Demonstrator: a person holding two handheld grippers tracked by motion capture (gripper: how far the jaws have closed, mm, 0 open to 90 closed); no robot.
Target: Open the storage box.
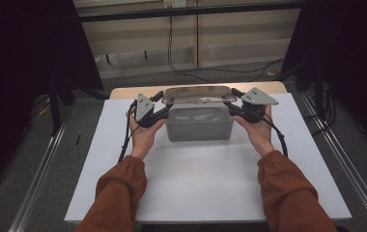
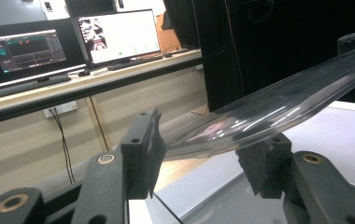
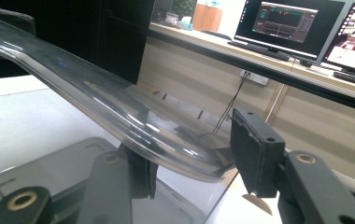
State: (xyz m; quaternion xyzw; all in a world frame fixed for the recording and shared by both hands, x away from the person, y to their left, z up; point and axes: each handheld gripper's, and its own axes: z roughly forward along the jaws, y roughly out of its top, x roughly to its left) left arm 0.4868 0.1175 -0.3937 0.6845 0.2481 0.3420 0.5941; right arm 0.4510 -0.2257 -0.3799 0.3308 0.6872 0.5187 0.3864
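A grey box [image 1: 199,126] stands at the far middle of the white tabletop [image 1: 196,179]. A clear plastic lid [image 1: 198,94] lies level over its top; whether it rests on the box I cannot tell. My left gripper [image 1: 166,105] holds the lid's left end and my right gripper [image 1: 230,105] its right end. In the left gripper view the lid [image 2: 269,105] runs between the jaws of the left gripper [image 2: 203,156], and both pads touch it. In the right gripper view the lid's rim [image 3: 119,107] sits pinched in the right gripper [image 3: 189,163], above the box top [image 3: 49,163].
The box stands near the table's far edge, with open tabletop in front of it. Metal rails [image 1: 41,169] run along the floor on both sides. A desk with monitors [image 2: 115,35] stands behind the table, and a cable [image 1: 172,53] hangs there. Dark curtains flank the scene.
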